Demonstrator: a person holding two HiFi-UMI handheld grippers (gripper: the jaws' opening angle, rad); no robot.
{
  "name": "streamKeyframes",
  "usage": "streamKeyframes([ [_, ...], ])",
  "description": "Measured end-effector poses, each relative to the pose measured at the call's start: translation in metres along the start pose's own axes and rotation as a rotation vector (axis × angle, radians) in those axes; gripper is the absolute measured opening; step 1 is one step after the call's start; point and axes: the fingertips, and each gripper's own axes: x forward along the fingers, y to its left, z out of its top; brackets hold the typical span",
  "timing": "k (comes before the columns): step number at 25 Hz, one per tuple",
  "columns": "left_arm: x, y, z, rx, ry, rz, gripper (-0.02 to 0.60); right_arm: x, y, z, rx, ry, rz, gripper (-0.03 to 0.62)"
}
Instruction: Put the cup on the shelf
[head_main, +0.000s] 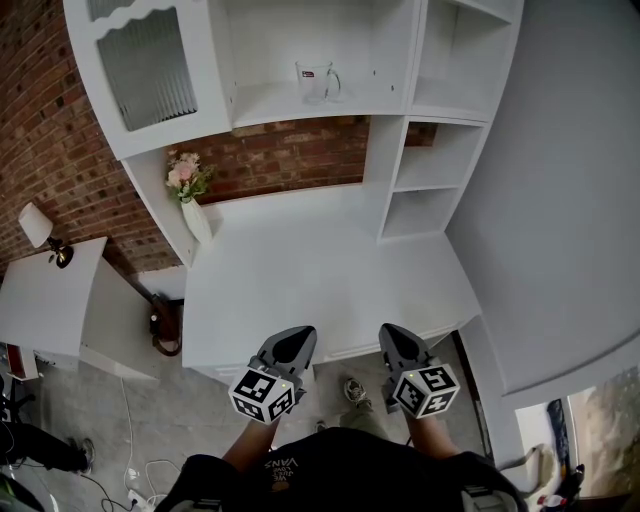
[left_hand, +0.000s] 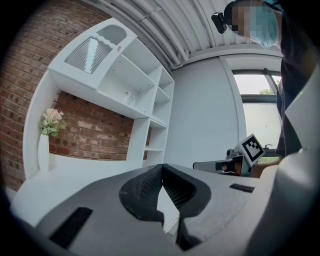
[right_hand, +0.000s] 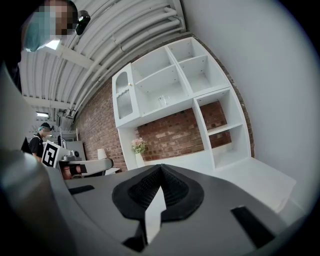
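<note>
**As the cup (head_main: 318, 80) stands on the shelf (head_main: 270, 108), the task is judged done**

Since the clear cup is seen upright on the middle board of the white shelf unit, with its handle turned to the right, the placing is judged complete. Nothing of the task appears to be left.

The left hand-held gripper (head_main: 297, 333) and the right hand-held gripper (head_main: 393, 331) are held low at the near edge of the surface (head_main: 320, 270), well apart from the cup. In each gripper view the jaws are seen pressed together with nothing between them, so nothing is carried by either.

The cup is taken to be empty, since the white back wall shows through its glass. A small label with some red is made out on its side, too small to be read. The cup is alone in its compartment. The open compartments (head_main: 425, 185) to the right are bare. What lies behind the ribbed pane of the cupboard door (head_main: 150, 65) cannot be told. A white vase (head_main: 197, 220) at the left back corner of the surface is filled with pale pink flowers (head_main: 185, 173).
</note>
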Motion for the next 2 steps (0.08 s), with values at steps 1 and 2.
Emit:
streamKeyframes([
  [1,0.0006,-0.0001,-0.0001,0.0,0.0,-0.001,0.008,0.0001,-0.0001,-0.0001,0.002,0.0,-0.001,0.0],
  [2,0.0012,-0.0003,-0.0002,-0.001,-0.001,-0.002,0.008,0.0002,-0.0003,-0.0003,0.005,0.0,-0.001,0.0],
])
